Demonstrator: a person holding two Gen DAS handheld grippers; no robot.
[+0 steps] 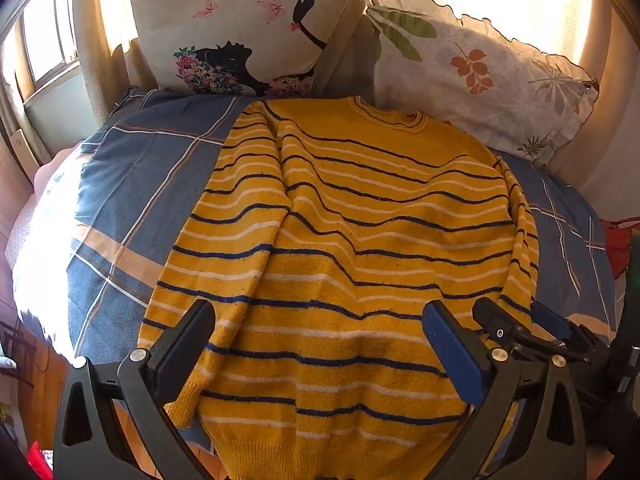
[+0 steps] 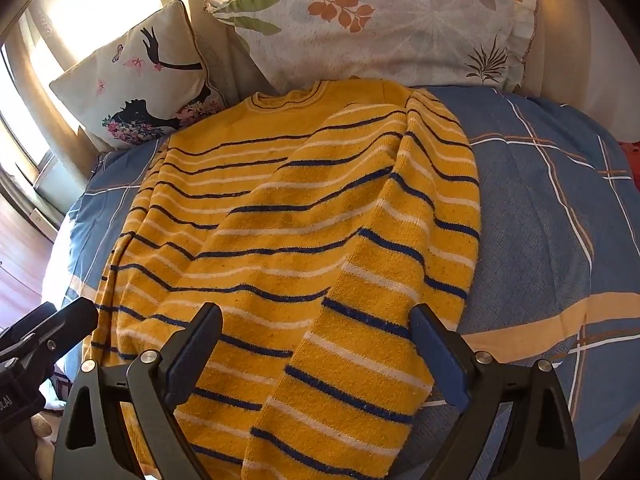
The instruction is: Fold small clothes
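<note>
A yellow sweater (image 1: 352, 216) with navy and white stripes lies flat on the bed, collar toward the pillows, both sleeves folded in along its sides. My left gripper (image 1: 320, 320) hovers open over the sweater's hem, nothing between its fingers. In the left wrist view my right gripper (image 1: 520, 322) shows at the right edge beside the sweater's right sleeve. In the right wrist view the same sweater (image 2: 280, 208) fills the middle, and my right gripper (image 2: 316, 324) stands open above the cuff end of the right sleeve (image 2: 348, 380). The left gripper's finger (image 2: 60, 320) shows at the left edge.
The bed has a blue plaid cover (image 1: 132, 184). Two pillows lean at the head: one with a silhouette print (image 1: 240, 28), one with leaf print (image 1: 480, 68). Sunlit curtains hang behind. A window (image 1: 44, 40) and wooden floor are at the left. Bare cover (image 2: 552, 216) lies right of the sweater.
</note>
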